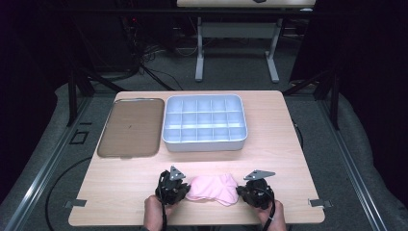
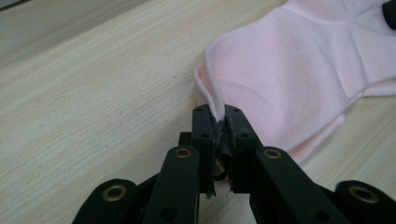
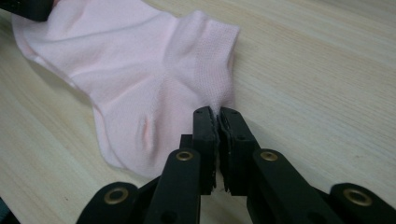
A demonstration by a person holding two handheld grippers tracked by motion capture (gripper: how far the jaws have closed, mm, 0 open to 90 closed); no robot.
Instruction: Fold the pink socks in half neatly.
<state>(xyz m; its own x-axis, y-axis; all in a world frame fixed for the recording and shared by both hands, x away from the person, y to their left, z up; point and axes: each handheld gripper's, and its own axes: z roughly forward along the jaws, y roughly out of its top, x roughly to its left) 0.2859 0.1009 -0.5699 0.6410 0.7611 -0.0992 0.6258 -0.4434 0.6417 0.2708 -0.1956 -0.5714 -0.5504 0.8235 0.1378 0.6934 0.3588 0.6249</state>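
Note:
A pale pink sock [image 1: 212, 189] lies flat near the table's front edge, between the two hand-held grippers. My left gripper [image 1: 179, 189] sits at its left end; in the left gripper view the jaws of the left gripper [image 2: 218, 112] pinch the sock's [image 2: 289, 70] white-edged rim. At the sock's right end is my right gripper [image 1: 244, 192]. In the right gripper view the right gripper [image 3: 218, 112] is shut on the edge of the sock [image 3: 140, 74], with the jaws nearly touching.
A light blue divided organizer box [image 1: 205, 121] stands behind the sock at mid-table, a flat brown tray [image 1: 130, 127] to its left. Bare wooden tabletop [image 1: 120, 178] lies around the sock. The table's front edge is just below the hands.

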